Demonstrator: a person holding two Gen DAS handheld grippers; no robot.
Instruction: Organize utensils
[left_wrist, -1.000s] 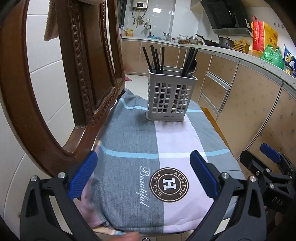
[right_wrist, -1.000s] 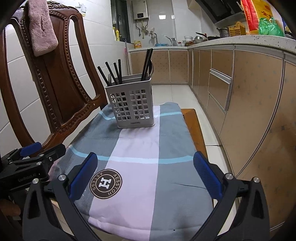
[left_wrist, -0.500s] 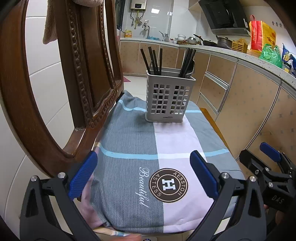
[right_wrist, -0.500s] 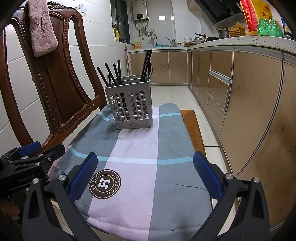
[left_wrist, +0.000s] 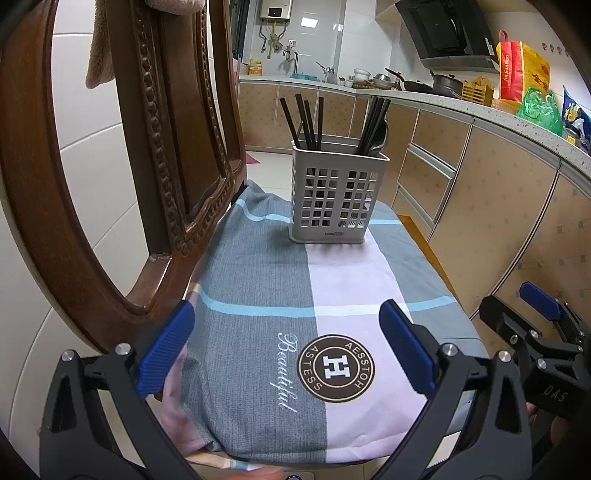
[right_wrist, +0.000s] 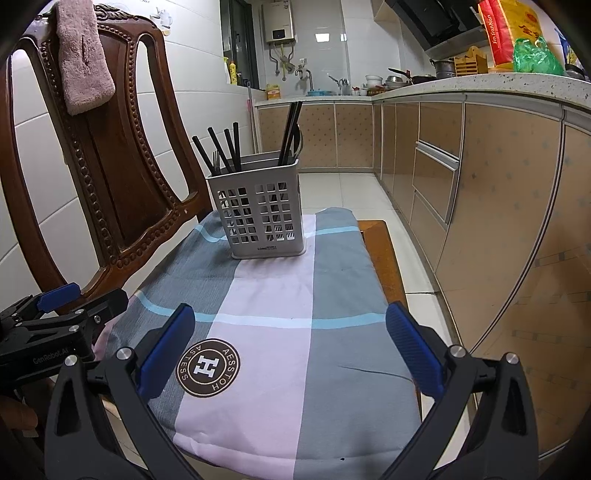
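Here, one gray holder (left_wrist: 339, 197) stands upright at the far end of a cushion (left_wrist: 332, 280) on one wooden chair (right_wrist: 110, 177). It has two sides. Four black chopsticks (left_wrist: 306, 120) stick up from the left side. More black chopsticks (left_wrist: 373, 123) and a dark spoon, too bunched to count, lean in the right side. Two claws wait at the near end, the left gripper (left_wrist: 286, 349) and the right gripper (right_wrist: 291, 345). Both are spread wide with nothing in them. One pink towel (right_wrist: 84, 55) hangs on the chair back.
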